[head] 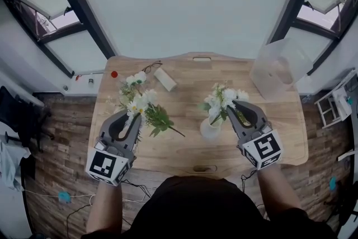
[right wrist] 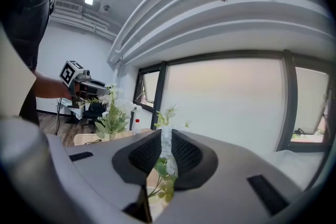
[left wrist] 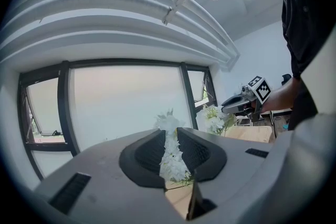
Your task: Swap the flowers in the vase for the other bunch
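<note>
Your right gripper [head: 235,110] pinches the white bunch [head: 224,99] above the glass vase [head: 211,130], right of centre near the table's [head: 184,145] front edge. Your left gripper [head: 132,116] pinches the other bunch [head: 140,101] near the left edge. Along the far edge: glasses [head: 152,67], white block [head: 165,79], small red object [head: 114,74], with a clear tub [head: 277,67] at the far right corner; plank floor [head: 61,137], windows [head: 56,14] beyond.

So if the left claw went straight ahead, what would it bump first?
Probably the window. The left claw, shut on its flowers, points about level over the table, and nothing else shows ahead, though depth is hard to judge.
</note>
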